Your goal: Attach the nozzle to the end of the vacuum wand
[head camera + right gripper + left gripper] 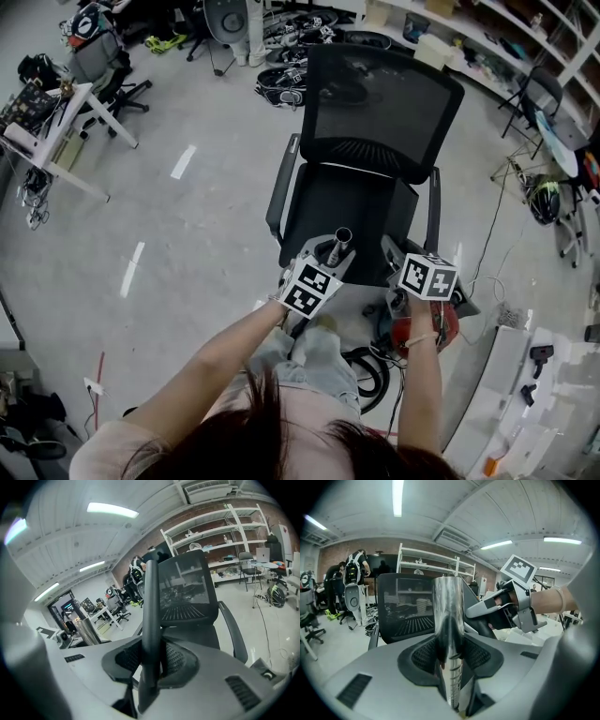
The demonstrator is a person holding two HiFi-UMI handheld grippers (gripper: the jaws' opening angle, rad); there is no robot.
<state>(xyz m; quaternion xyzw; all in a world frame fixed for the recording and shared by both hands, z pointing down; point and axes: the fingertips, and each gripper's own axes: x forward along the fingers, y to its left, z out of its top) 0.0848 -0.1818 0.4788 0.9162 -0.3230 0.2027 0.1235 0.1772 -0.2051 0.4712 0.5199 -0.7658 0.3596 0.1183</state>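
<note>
A workshop with a pale grey concrete floor (197,216) and white metal shelving (220,536) along a brick wall lies around the person. The chrome metal vacuum wand (449,620) stands nearly upright between the jaws of the left tool (450,653), which pinch it at their ribbed black pads. Its open round end (342,234) points up above the seat of the chair ahead. Just beside it, to its right and not touching it, the right tool (150,660) is clamped on a slim dark nozzle (151,606) that also rises steeply out of the jaws. In the head view both tools are held side by side at the same height, each in one hand. In front of them stands a black mesh-backed office chair (380,122). Beneath the right hand (420,328) shows a red rounded vacuum body (448,323), with a coiled black hose (370,370) on the floor next to it.
</note>
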